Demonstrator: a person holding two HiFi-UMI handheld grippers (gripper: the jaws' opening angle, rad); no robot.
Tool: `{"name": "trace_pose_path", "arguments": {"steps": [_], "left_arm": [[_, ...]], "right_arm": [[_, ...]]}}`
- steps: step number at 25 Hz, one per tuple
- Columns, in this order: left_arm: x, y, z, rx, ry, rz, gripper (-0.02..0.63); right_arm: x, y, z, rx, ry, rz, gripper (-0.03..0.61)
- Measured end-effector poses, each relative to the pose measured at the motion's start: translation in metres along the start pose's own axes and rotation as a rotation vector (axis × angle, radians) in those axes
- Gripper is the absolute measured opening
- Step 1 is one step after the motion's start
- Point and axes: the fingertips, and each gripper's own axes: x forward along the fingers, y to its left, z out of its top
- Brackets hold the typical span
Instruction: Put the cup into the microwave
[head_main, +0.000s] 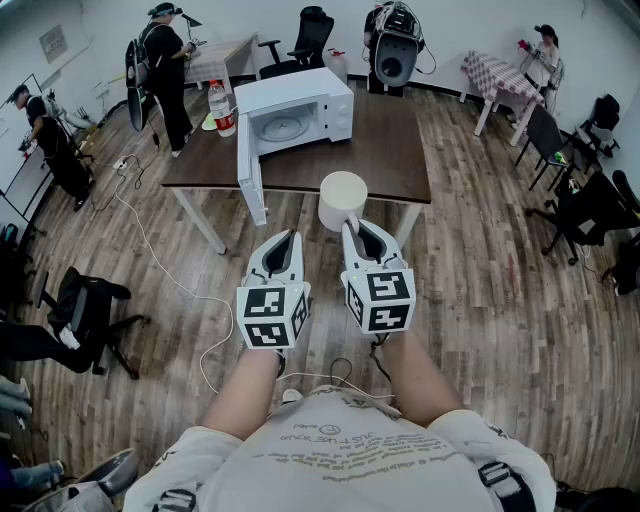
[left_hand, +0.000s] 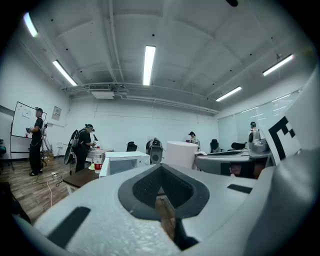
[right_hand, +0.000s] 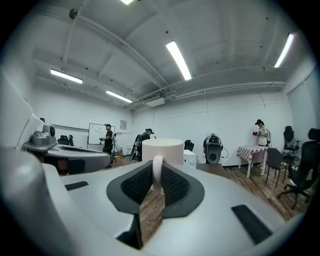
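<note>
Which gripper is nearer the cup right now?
Right. The right gripper is shut on the cup by its handle, just behind it. The left gripper is alongside, off to the cup's left, jaws together and not touching it.

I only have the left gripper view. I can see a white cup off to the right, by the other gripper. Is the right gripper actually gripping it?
Observer: Yes. The right gripper view shows the right gripper with its jaws closed on the handle of the cup.
Operator: Okay. From here I can't tell whether the microwave is open.
Observer: It is. In the head view the microwave has its door swung wide open, and only the turntable shows inside.
Operator: Is the cup in there already?
Observer: No. The head view shows it held in the air, short of the microwave and to the right of the open door.
</note>
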Motion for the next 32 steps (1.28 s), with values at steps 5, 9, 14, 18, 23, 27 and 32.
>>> {"name": "trace_pose_path", "arguments": {"steps": [5,9,14,18,23,27,32], "left_arm": [[0.002,-0.012,0.002,0.007,0.001,0.002,0.012],[0.004,-0.024,0.001,0.006,0.005,0.008,0.014],[0.007,-0.05,-0.005,0.005,0.007,0.014,0.014],[0.006,-0.073,-0.008,-0.007,0.007,0.024,0.014],[0.012,-0.091,-0.014,-0.011,0.019,0.033,0.014],[0.023,-0.094,-0.014,-0.015,0.012,0.037,0.012],[0.042,-0.086,-0.014,-0.018,0.006,0.039,0.014]], "right_arm": [[-0.008,-0.009,0.001,0.004,-0.009,-0.001,0.052],[-0.016,-0.02,0.003,0.01,-0.024,0.005,0.052],[-0.031,-0.036,0.001,-0.003,-0.032,0.022,0.052],[-0.046,-0.049,-0.001,-0.012,-0.031,0.044,0.052],[-0.056,-0.065,-0.008,-0.013,-0.017,0.056,0.052],[-0.053,-0.072,-0.011,-0.022,-0.021,0.064,0.052],[-0.036,-0.078,-0.012,-0.024,-0.024,0.072,0.052]]}}
